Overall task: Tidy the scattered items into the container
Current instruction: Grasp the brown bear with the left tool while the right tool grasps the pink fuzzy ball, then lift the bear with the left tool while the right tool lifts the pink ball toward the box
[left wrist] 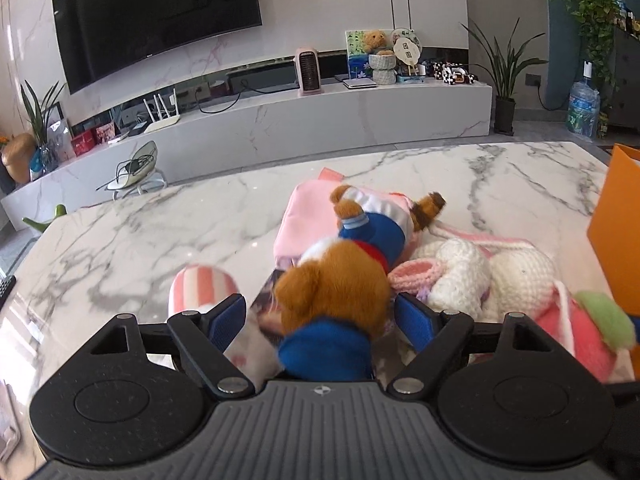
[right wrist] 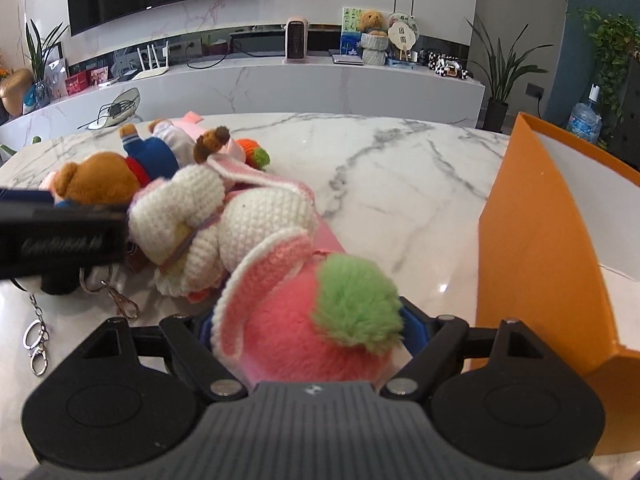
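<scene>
Bear [left wrist: 336, 280] lies between left gripper [left wrist: 316, 316] pads, untouched

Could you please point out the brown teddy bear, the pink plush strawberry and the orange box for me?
brown teddy bear [left wrist: 336, 280]: left wrist view, its head.
pink plush strawberry [right wrist: 288, 332]: right wrist view, pink body.
orange box [right wrist: 536, 248]: right wrist view, outer wall.
</scene>
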Tool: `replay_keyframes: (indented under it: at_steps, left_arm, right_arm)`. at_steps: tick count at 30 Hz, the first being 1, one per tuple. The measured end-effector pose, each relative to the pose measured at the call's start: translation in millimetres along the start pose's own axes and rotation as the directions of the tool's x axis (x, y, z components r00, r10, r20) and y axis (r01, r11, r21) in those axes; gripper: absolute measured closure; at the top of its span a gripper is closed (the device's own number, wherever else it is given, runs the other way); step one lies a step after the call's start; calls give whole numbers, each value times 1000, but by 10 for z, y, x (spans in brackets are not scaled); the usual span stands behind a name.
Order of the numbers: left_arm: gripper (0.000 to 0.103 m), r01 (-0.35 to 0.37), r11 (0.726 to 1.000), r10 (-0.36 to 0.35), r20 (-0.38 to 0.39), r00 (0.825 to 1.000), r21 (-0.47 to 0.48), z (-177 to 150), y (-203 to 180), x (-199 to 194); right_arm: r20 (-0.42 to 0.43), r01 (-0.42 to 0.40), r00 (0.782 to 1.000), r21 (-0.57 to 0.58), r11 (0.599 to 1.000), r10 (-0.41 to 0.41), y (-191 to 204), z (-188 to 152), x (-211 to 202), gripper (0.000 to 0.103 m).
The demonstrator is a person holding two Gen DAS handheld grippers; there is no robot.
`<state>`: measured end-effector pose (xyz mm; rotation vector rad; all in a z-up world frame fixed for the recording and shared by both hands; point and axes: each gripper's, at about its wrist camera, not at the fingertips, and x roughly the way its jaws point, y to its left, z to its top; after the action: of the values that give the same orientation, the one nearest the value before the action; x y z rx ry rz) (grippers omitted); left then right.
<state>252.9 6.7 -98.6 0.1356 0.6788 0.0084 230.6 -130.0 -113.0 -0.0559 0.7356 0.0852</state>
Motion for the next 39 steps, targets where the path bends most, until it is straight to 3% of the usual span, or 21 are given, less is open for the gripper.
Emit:
replay_keyframes:
  at_steps: [2,4,6,13,17,21,24,32,34,36,39]
  left_arm:
    - [18,12,1000,-12,-14,1000,-12,17,11,59]
    - [39,49,999,-49,-34,998,-24,19,14,104]
    - [39,52,998,-53,-39,998,-27,16,-2,114]
    - [44,49,998,-51,-48,998,-33,-32,26,-5]
    - [44,51,998,-52,-50,997,-25,-80,35,-161]
    - [44,54,999,-54,-54,997,-9,-174,25,-379]
    - [44,62,998,-62,-67,996,0,-280,14,-551]
    - [44,83,996,-79,-128,989,30,-582,-32,-892]
    - [43,93,995,-87,-150,985,36,-650,-49,-935]
    - [42,99,994,-92,-164,982,38,-698,-61,-946]
    - [38,94,994,-85,-162,983,51,-721,-85,-936]
  right_arm:
    - [-3,-3,1000,-5,1000,3,1,6,19,26]
    - [-4,-5,1000,-13,1000,5,10,6,33,33]
    - [-4,-1,1000,-25,1000,1,27,-5,37,41]
    - [13,3,1000,-42,999,-3,38,-13,-41,52]
    - [21,-4,1000,-47,999,5,57,-23,-139,57]
    - [24,-19,999,-60,998,21,82,-68,-311,70]
    - [14,-31,999,-61,998,32,87,-134,-447,72]
    - [-6,-43,999,-62,997,43,53,-373,-786,69]
    - [2,-35,999,-61,998,35,36,-407,-848,58]
    - [14,-21,1000,-58,998,21,12,-424,-889,36]
    - [17,-10,1000,-49,999,11,-15,-438,-876,27]
